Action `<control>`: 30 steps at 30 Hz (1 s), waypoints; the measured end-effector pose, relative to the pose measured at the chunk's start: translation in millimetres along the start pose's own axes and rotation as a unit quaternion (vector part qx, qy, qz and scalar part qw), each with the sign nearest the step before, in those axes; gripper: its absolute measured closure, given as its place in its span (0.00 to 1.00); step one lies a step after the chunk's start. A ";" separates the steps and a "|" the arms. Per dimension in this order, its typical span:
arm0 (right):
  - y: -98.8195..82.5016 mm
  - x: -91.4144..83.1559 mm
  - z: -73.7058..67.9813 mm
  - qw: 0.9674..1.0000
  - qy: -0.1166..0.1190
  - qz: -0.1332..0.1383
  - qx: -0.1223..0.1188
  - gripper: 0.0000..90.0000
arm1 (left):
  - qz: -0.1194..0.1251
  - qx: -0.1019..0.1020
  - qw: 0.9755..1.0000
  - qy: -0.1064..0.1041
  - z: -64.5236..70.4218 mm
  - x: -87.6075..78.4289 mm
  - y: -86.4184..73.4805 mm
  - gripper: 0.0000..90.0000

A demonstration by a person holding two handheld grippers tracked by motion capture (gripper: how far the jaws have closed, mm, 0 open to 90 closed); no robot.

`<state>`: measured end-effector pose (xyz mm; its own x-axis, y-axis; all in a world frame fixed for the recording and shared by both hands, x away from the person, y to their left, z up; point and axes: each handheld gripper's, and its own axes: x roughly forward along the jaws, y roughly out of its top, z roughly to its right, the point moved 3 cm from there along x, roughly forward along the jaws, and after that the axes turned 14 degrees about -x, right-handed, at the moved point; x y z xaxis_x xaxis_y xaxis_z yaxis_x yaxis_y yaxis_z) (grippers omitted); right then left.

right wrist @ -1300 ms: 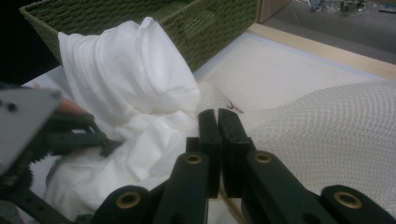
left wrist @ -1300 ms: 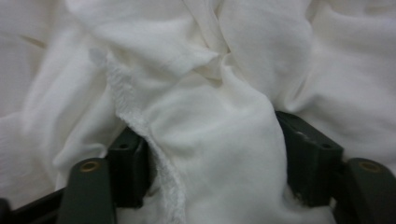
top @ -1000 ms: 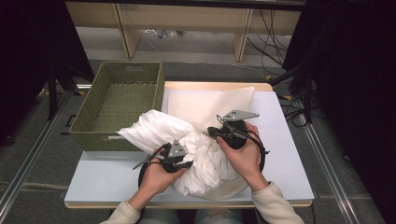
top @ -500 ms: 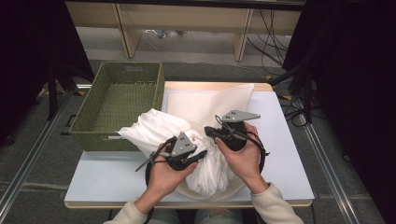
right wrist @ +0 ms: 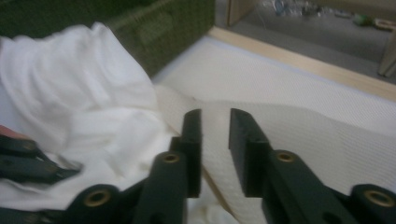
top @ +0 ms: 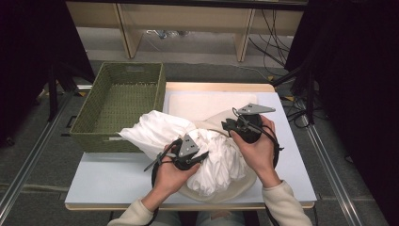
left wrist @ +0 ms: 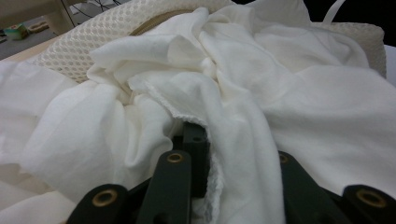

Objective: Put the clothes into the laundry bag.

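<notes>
Jaws of left gripper [left wrist: 219, 154] pinch crumpled white cloth [left wrist: 261, 98]; right gripper [right wrist: 215, 140] slightly parted over mesh bag [right wrist: 299, 126].

This looks like a lab or recording studio rather than a home. The pale worktable [top: 117, 176] stands on grey carpet, hemmed in by black curtains [top: 357, 94] on both sides. Loose cables [top: 275, 35] trail over the floor beyond it, near bare wooden furniture legs [top: 124, 28], and metal rails [top: 28, 162] flank the table.
</notes>
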<state>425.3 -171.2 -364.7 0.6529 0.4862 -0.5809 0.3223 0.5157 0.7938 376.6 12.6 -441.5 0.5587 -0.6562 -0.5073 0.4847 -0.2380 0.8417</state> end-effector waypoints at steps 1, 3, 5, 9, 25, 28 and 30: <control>-1.7 2.6 1.8 1.000 0.004 0.001 0.005 0.74 | -0.001 0.000 1.000 -0.001 -0.2 0.2 -0.1 0.87; -5.3 8.4 5.1 1.000 0.017 -0.011 -0.012 0.72 | 0.002 -0.014 1.000 -0.004 1.0 1.1 -0.1 0.87; -8.3 18.8 3.7 0.999 0.030 -0.012 -0.018 0.68 | -0.005 0.006 1.000 0.009 -1.6 -0.3 0.7 0.87; -12.6 32.6 3.3 0.998 0.048 -0.032 -0.009 0.62 | 0.001 0.003 1.000 0.003 0.9 1.0 -1.2 0.86; 4.2 33.8 4.7 0.995 0.088 -0.046 0.011 0.97 | -0.008 -0.005 1.000 -0.003 2.0 -1.3 -6.4 0.86; 9.5 28.7 0.8 0.998 0.057 -0.026 -0.013 0.97 | -0.008 -0.004 1.000 -0.003 1.7 -7.2 -6.5 0.86; 10.5 28.3 -1.0 0.998 0.052 -0.022 -0.024 0.97 | 0.005 -0.011 1.000 -0.004 2.4 -9.4 -6.1 0.86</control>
<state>446.5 -151.3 -373.0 0.5634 0.5319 -0.6322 0.3137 0.5703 0.7592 366.8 18.5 -441.5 0.5580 -0.6639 -0.4979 0.4939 -0.2164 0.8422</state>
